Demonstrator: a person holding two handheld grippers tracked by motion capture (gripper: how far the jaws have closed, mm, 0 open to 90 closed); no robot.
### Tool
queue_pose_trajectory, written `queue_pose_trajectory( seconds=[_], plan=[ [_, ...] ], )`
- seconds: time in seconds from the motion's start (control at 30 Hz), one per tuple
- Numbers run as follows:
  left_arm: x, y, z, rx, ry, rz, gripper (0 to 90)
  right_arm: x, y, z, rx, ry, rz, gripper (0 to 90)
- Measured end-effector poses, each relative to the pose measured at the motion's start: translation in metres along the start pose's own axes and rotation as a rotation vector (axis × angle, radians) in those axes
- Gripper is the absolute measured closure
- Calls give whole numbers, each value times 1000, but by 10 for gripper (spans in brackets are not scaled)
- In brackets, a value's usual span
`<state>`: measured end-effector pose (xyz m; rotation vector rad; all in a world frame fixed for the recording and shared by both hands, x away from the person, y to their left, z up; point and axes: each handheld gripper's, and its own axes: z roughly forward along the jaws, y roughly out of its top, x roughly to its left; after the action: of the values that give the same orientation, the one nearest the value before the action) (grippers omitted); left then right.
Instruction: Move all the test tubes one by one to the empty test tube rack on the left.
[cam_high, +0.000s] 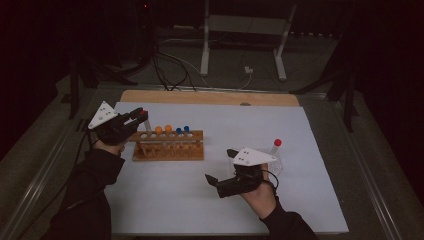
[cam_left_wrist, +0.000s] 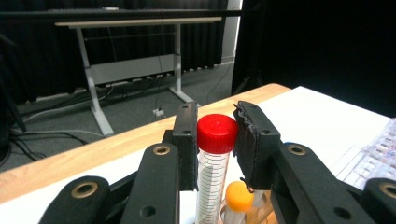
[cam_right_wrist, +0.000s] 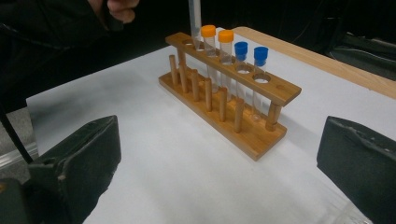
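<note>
Fingers (cam_left_wrist: 189, 140) clamp red-capped tube (cam_left_wrist: 215, 154), lower end cut off — rack (cam_high: 168, 145) dim

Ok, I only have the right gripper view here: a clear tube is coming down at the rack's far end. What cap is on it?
Observer: Red. The left gripper is shut on the red-capped tube just under its cap.
Operator: Any more tubes outside the rack?
Observer: Yes, a second red-capped tube stands upright on the white mat, beyond the right gripper.
Operator: Is that gripper holding anything?
Observer: No, its jaws are open with nothing between them.
</note>
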<state>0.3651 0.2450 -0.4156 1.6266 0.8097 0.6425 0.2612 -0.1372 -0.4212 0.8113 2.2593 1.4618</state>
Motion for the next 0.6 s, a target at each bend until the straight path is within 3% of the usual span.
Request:
queue_pose_trajectory(
  seconds=[0.6],
  plan=[
    [-6,-32,11,86,0,2,719,-1,1,-3,-5,4,4,0]
  ],
)
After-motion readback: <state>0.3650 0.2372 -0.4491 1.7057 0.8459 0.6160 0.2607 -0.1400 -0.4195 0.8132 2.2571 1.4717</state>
